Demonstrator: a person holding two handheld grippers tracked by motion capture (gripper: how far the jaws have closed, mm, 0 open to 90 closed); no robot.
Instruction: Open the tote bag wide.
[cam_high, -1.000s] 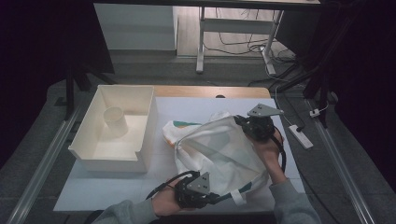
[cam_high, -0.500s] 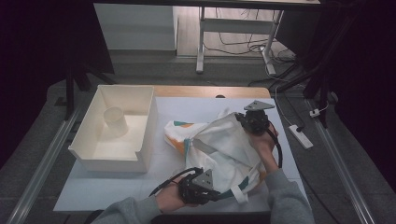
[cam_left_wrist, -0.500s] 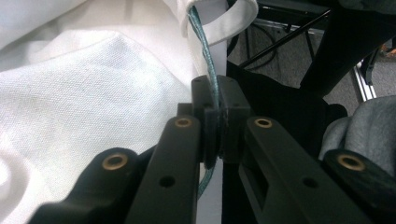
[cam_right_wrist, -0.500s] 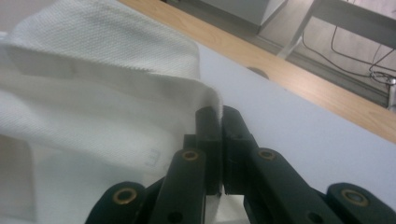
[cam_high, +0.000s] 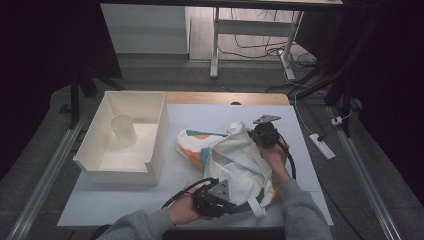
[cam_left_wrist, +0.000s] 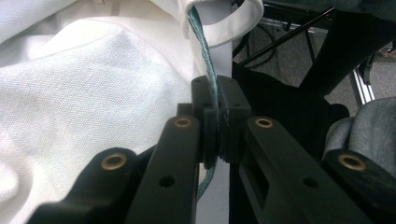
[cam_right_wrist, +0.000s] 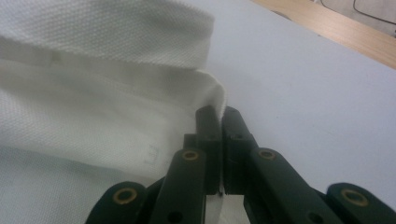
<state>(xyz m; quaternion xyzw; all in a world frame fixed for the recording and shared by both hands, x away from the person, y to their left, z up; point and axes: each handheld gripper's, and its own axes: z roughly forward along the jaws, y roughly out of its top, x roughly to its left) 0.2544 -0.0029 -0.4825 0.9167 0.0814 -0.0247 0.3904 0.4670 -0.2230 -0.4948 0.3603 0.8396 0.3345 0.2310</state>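
- Your left gripper (cam_high: 216, 200) is closed on the teal edge of the white cloth bag (cam_high: 237, 160) at the table's (cam_high: 210, 117) near edge
- Your right gripper (cam_high: 264, 134) pinches the bag's far hem
- White tray (cam_high: 159, 131) stands to the left, apart

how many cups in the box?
1. A white cup stands upright at the far left of the white box. The near wall hides a strip of the box floor, so something small could sit there.

Right hand-held gripper (cam_right_wrist: 218, 122) clamped on white cloth (cam_right_wrist: 93, 93) edge, above table (cam_right_wrist: 303, 102).
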